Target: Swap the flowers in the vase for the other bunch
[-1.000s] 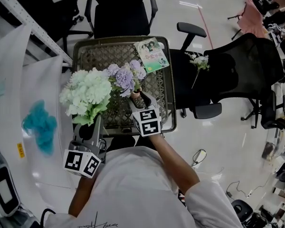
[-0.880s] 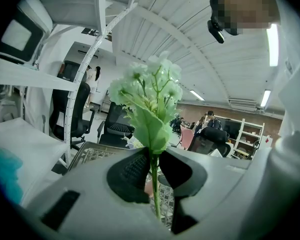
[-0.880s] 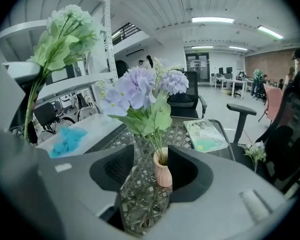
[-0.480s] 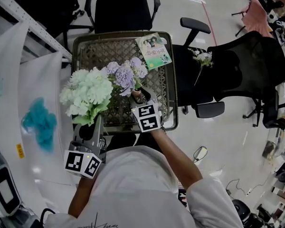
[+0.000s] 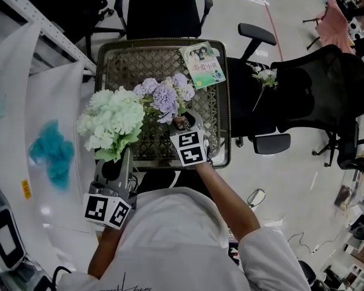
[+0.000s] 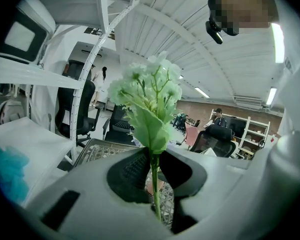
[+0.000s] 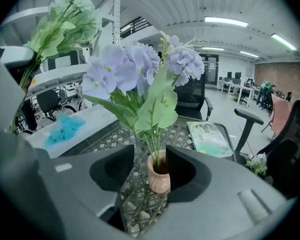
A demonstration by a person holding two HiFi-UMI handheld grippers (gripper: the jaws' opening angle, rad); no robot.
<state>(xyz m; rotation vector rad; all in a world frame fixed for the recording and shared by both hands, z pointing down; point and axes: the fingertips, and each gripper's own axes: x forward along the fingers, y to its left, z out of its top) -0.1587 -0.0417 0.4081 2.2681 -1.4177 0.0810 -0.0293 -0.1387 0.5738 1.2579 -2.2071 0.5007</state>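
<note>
Clenching white-green bunch (image 5: 112,120) by its stem in left gripper (image 6: 153,171) fingers; straddling vase (image 7: 159,178) with right gripper (image 7: 149,160) fingers released; from above, barely glimpsing vase mid-frame under purple flowers (image 5: 167,96).

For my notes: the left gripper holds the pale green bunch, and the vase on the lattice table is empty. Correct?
No: the vase is not empty; purple flowers stand in it, as the right gripper view shows. The left gripper does hold the pale green bunch, and the vase is on the lattice table.

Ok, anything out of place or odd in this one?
A small white flower sprig lies on the seat of the black office chair, off the brown lattice table. A green picture booklet sits askew at that table's far right corner.
</note>
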